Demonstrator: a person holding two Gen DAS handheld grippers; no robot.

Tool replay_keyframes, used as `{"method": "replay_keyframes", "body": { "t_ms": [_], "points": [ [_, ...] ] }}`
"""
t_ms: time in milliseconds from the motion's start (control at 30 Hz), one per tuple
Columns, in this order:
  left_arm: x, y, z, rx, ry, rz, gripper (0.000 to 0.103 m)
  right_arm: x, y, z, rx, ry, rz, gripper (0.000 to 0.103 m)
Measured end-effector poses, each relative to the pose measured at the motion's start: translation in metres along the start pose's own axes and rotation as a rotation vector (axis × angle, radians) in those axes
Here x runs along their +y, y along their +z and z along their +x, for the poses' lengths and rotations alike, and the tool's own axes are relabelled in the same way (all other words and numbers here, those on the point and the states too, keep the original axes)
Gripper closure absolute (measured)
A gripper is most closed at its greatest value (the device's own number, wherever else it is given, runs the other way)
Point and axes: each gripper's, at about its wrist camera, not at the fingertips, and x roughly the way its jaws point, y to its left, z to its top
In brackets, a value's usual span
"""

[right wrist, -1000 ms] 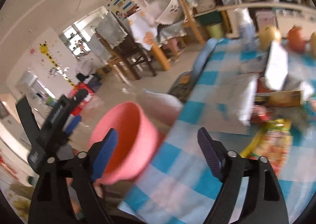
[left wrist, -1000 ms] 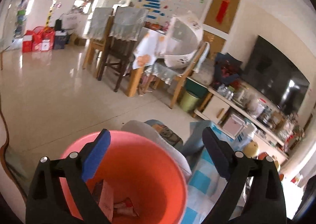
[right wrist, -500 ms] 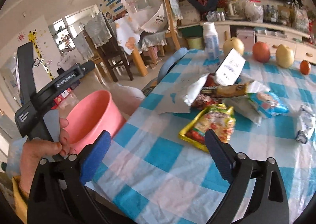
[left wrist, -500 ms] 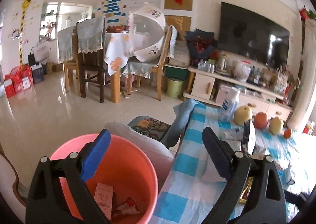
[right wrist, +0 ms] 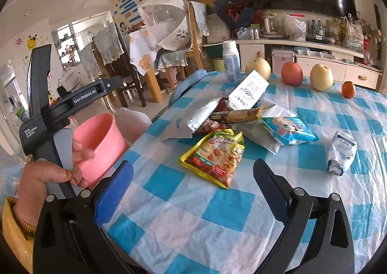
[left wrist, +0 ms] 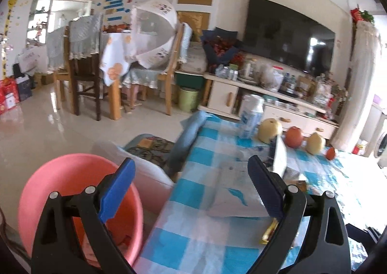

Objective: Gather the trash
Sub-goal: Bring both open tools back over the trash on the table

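A pink trash bin [left wrist: 72,191] stands on the floor left of the table; it also shows in the right wrist view [right wrist: 99,141]. My left gripper [left wrist: 191,189] is open and empty, over the table's left edge beside the bin. My right gripper [right wrist: 193,182] is open and empty above the checked tablecloth [right wrist: 229,203]. Ahead of it lies a yellow-red snack bag [right wrist: 215,153], a blue snack bag [right wrist: 287,129], a white wrapper [right wrist: 200,114], a brown-yellow wrapper [right wrist: 241,114], a white card [right wrist: 249,92] and a crumpled white-blue wrapper [right wrist: 341,153].
A white bottle [right wrist: 231,61], two pears [right wrist: 257,68], an apple [right wrist: 291,73] and a small orange [right wrist: 348,89] line the table's far edge. A white cushion and stool [left wrist: 150,153] sit beside the bin. Dining chairs [left wrist: 84,75] and a TV cabinet [left wrist: 266,97] stand beyond.
Both views swung right, from the bin toward the table. The left gripper moved off the bin's opening to the table edge. The right gripper moved over the tablecloth near the wrappers. Both stayed open.
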Motion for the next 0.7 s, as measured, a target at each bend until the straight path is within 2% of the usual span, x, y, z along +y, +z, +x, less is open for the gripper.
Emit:
{"method": "replay_keyframes", "body": {
  "t_ms": [300, 700],
  "points": [
    [-0.029, -0.008, 0.007, 0.059, -0.061, 0.042, 0.009, -0.011, -0.006, -0.008, -0.003, 0.005, 0.004, 0.005],
    [-0.082, -0.020, 0.014, 0.109, -0.142, 0.177, 0.009, -0.040, -0.006, -0.016, -0.005, 0.001, 0.054, 0.005]
  ]
}}
